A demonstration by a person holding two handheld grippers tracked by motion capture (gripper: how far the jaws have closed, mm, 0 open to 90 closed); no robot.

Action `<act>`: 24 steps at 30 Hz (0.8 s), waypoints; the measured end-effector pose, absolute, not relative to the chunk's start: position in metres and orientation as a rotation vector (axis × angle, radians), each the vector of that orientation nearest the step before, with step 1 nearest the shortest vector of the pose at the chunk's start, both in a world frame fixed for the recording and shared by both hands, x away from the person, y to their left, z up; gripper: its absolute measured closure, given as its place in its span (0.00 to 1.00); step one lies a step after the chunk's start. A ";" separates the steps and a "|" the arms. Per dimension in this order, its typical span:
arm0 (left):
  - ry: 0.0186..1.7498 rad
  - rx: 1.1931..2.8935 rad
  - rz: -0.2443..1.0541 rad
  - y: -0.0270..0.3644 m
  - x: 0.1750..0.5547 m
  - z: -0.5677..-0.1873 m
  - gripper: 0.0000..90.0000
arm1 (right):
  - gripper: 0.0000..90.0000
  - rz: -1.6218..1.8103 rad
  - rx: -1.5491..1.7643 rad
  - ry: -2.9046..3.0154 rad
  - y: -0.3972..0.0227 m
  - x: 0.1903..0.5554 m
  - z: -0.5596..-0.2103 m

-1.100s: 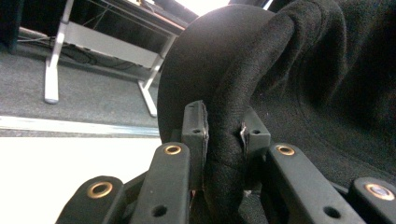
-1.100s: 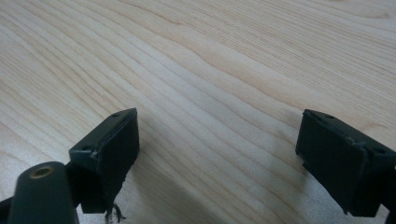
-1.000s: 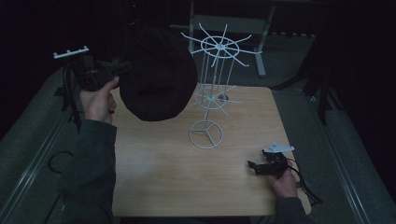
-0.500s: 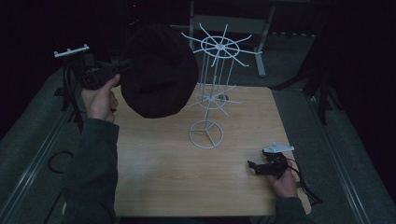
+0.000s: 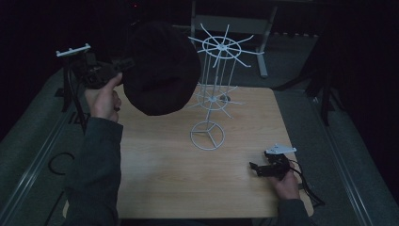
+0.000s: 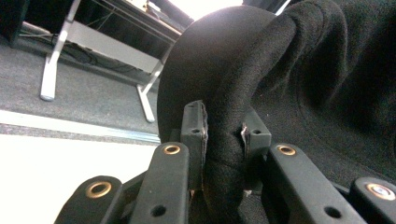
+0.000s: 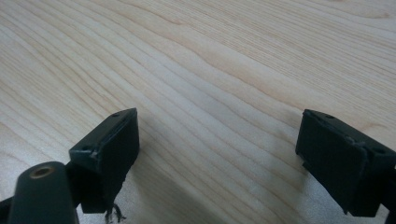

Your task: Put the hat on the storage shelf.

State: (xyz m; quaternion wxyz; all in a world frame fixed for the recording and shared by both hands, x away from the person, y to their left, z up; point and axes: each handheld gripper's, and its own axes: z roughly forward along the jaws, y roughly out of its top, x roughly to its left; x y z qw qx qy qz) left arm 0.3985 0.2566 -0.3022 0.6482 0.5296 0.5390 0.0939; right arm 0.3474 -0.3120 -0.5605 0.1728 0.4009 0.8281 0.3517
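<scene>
A black hat (image 5: 160,66) hangs in the air above the table's far left corner, close to the left of a white wire rack (image 5: 214,89). My left gripper (image 5: 123,63) is shut on the hat's brim (image 6: 224,140), which is pinched between the two pads. The rack has spoked arms at two levels and a ring base. My right gripper (image 5: 255,168) rests low on the wooden table (image 5: 160,179) near its front right corner. Its jaws stand wide open (image 7: 217,154) with only bare wood between them.
A white metal frame leg (image 5: 261,42) stands on the floor beyond the table. Grey floor with rails runs along both sides. A cable (image 5: 308,186) trails from the right gripper over the table's edge.
</scene>
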 end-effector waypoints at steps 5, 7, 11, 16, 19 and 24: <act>1.241 1.194 0.196 0.255 0.402 -0.305 0.86 | 0.15 0.996 1.136 2.350 -0.312 0.347 -0.560; 1.256 1.191 0.187 0.253 0.404 -0.307 0.86 | 0.15 0.998 1.137 2.349 -0.312 0.347 -0.561; 1.280 1.212 0.164 0.248 0.410 -0.313 0.86 | 0.15 0.996 1.136 2.349 -0.312 0.347 -0.560; 1.303 1.238 0.127 0.239 0.418 -0.321 0.86 | 0.15 0.996 1.138 2.350 -0.312 0.347 -0.560; 1.311 1.251 0.109 0.236 0.420 -0.323 0.86 | 0.15 0.996 1.138 2.349 -0.312 0.347 -0.560; 1.330 1.269 0.074 0.230 0.425 -0.328 0.86 | 0.15 0.997 1.138 2.349 -0.312 0.347 -0.560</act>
